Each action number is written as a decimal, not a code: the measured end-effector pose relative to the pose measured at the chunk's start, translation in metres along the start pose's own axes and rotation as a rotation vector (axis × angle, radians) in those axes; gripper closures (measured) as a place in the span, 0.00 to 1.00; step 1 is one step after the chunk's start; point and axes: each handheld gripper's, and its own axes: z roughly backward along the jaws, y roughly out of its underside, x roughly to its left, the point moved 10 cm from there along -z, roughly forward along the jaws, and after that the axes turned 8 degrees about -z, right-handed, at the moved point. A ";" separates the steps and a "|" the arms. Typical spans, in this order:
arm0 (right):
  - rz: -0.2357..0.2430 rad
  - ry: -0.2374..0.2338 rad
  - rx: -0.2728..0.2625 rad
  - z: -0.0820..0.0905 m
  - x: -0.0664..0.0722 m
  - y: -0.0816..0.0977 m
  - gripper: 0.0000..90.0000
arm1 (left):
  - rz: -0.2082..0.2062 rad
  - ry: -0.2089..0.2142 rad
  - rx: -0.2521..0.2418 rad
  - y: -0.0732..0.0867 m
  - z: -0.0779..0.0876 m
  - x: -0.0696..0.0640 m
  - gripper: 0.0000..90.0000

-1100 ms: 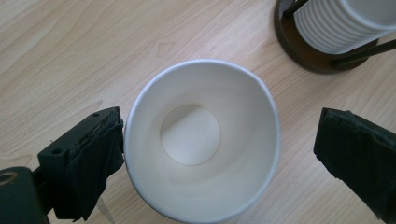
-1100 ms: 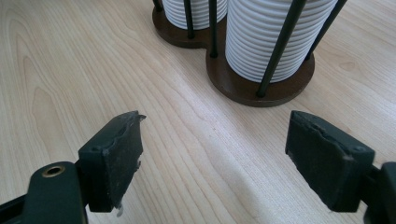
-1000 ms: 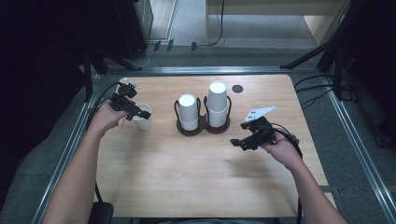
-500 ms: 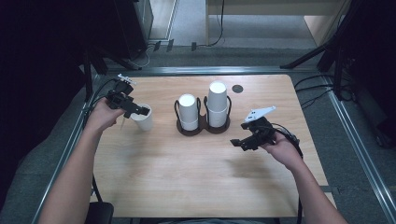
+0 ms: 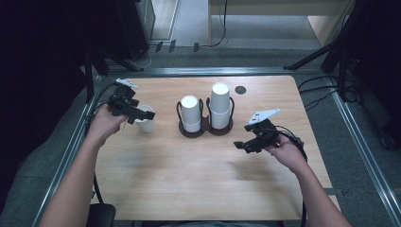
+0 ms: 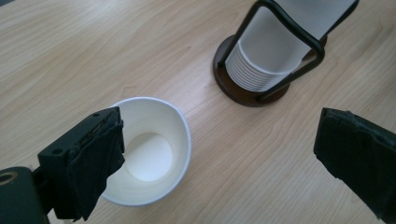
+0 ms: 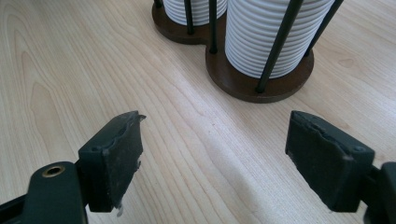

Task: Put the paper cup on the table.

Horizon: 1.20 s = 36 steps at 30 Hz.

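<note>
A single white paper cup (image 5: 146,124) (image 6: 149,156) stands upright and empty on the wooden table (image 5: 189,179), at the left. My left gripper (image 5: 142,112) (image 6: 224,140) hovers just over it, open wide; one jaw overlaps the cup's near rim and the other hangs over bare wood. A dark two-slot cup holder (image 5: 206,128) (image 6: 243,86) (image 7: 261,81) in the middle carries two stacks of white cups (image 5: 220,106) (image 7: 266,37). My right gripper (image 5: 243,138) (image 7: 217,140) is open over bare table, to the right of and nearer than the holder, holding nothing.
A small dark round disc (image 5: 240,90) lies on the table behind the holder. Metal rails (image 5: 359,137) frame the table's sides and cables (image 5: 326,92) trail off its right edge. Bare wood stretches along the near half of the table.
My left gripper has shifted slightly back and left at the cup. The cup, the holder and my right gripper stay where they were.
</note>
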 end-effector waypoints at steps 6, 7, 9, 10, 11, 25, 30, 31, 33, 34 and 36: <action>0.031 -0.009 -0.027 0.001 0.004 -0.001 0.21 | -0.023 0.036 -0.021 0.000 -0.009 -0.023 0.02; 0.037 -0.010 -0.031 0.001 0.005 -0.002 0.21 | -0.037 0.039 -0.019 0.000 -0.010 -0.028 0.02; 0.044 -0.012 -0.040 0.001 0.006 -0.002 0.21 | -0.049 0.038 -0.023 -0.001 -0.012 -0.034 0.02; 0.047 -0.014 -0.038 0.001 0.007 -0.002 0.22 | -0.054 0.039 -0.023 -0.001 -0.013 -0.036 0.02; 0.053 -0.014 -0.041 0.000 0.008 -0.003 0.22 | -0.054 0.045 -0.031 -0.001 -0.014 -0.039 0.02; 0.085 -0.027 -0.031 -0.004 0.015 -0.001 0.22 | -0.085 0.093 -0.055 0.013 -0.035 -0.076 0.02; 0.086 -0.037 -0.034 -0.005 0.017 -0.002 0.22 | -0.087 0.117 -0.083 0.014 -0.041 -0.087 0.02; 0.087 -0.036 -0.034 -0.005 0.017 -0.002 0.22 | -0.084 0.134 -0.092 0.014 -0.041 -0.091 0.02; 0.086 -0.039 -0.033 -0.005 0.018 -0.002 0.22 | -0.076 0.167 -0.108 0.014 -0.042 -0.099 0.02; 0.090 -0.040 -0.035 -0.005 0.019 -0.002 0.22 | -0.081 0.174 -0.113 0.015 -0.043 -0.102 0.02; 0.092 -0.044 -0.037 -0.005 0.019 -0.002 0.22 | -0.097 0.172 -0.105 0.017 -0.047 -0.107 0.02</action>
